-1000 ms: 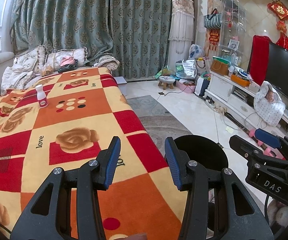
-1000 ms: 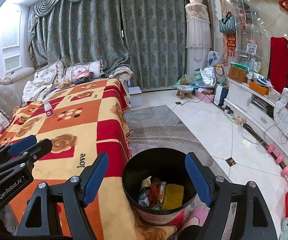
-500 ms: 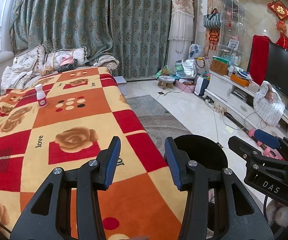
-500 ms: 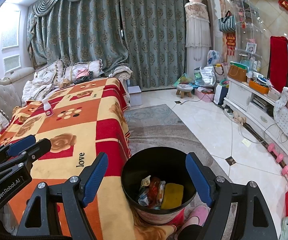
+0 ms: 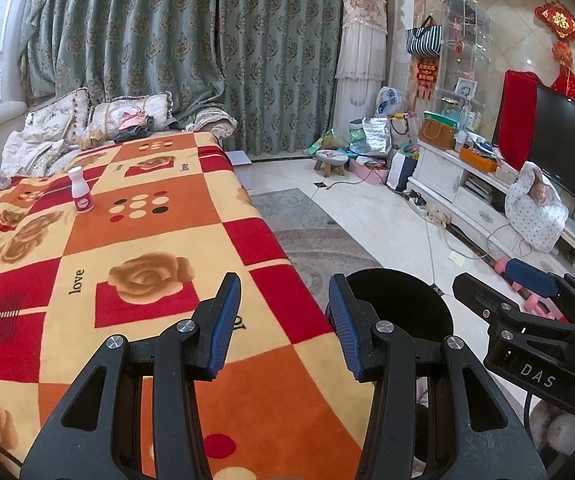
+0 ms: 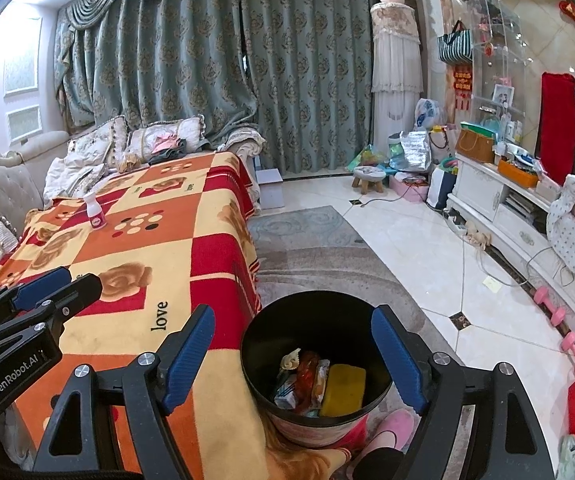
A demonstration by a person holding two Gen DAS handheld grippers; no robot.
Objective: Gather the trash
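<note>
Reaching across the blanket (image 5: 135,240) for the bottle (image 5: 80,196), both grippers' fingers (image 5: 223,320) (image 6: 397,360) gape empty; grip its waist upright.

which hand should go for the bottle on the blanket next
Left, probably. The bottle stands upright on the far left of the blanket, and the left hand-held gripper hangs open and empty over that blanket. The right hand-held gripper, also open, hangs over the bin, farther across.
</note>
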